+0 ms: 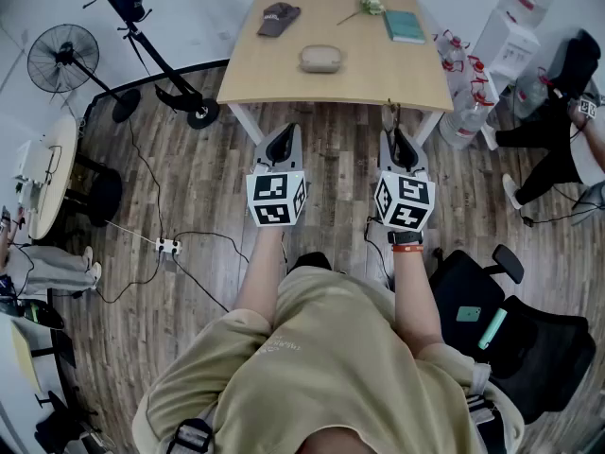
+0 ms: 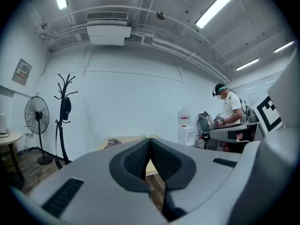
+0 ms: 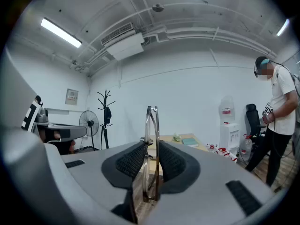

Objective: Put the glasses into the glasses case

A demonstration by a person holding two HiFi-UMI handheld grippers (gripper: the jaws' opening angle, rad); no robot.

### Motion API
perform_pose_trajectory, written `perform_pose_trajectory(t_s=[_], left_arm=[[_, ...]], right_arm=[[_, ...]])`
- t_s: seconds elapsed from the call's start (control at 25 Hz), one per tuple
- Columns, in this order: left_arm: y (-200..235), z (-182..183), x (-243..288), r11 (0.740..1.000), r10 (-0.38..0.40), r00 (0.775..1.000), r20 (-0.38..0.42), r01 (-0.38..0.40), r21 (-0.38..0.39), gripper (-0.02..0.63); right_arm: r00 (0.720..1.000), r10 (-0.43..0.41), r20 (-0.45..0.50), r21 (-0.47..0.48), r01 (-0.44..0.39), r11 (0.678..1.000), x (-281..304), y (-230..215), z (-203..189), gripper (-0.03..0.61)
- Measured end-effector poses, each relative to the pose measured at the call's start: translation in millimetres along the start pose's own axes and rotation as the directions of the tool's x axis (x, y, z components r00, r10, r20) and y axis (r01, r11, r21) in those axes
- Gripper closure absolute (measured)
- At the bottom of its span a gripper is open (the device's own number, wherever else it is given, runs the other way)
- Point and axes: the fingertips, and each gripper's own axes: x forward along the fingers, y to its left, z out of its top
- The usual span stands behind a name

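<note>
The glasses case [image 1: 320,59], a beige oval that looks closed, lies in the middle of the wooden table [image 1: 284,74]. Both grippers hover over the floor just short of the table's near edge, pointing toward it. My right gripper [image 3: 151,146] is shut on the folded metal-framed glasses [image 3: 152,125], which stand upright on edge between the pads, the rims rising above the jaws. My left gripper [image 2: 149,143] is shut, its tips meeting with nothing between them. In the head view the left gripper [image 1: 281,142] and the right gripper [image 1: 401,142] sit side by side.
On the table also lie a dark cap [image 1: 278,17], a small flower [image 1: 371,3] and a green book [image 1: 405,26]. A water dispenser [image 1: 506,41] and bottles [image 1: 463,83] stand right of the table. A fan [image 1: 63,60], floor cables [image 1: 168,246] and an office chair [image 1: 510,329] surround me; a person [image 3: 281,111] stands at right.
</note>
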Motion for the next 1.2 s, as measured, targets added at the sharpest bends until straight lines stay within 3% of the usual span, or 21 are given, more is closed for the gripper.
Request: perform_pose_trajectory(t_s=[0.44,0.6,0.88,1.2], left_arm=[[1,-14,17,0.999,-0.011,1.000,-0.013,0.010,-0.045,0.591],[15,-24,47,0.998,-0.025,0.999,-0.020,0.024,-0.050,0.591],[57,-39,147,0.997,-0.043,0.999,-0.004,0.043,-0.062,0.591],[142,-23,267,0.996,-0.043,0.998,-0.037,0.040,-0.085,0.591]], right_arm=[[0.999,0.041,-0.020,-0.042,-0.041,0.998,23,19,-8,0.465],[0.997,0.071,-0.034,0.022,-0.070,0.997,59,24,-16,0.463],[0.996,0.076,-0.040,0.037,-0.074,0.997,168,12,-24,0.463],[0.987,0.094,-0.129,0.075,-0.085,0.994,320,25,-14,0.459]])
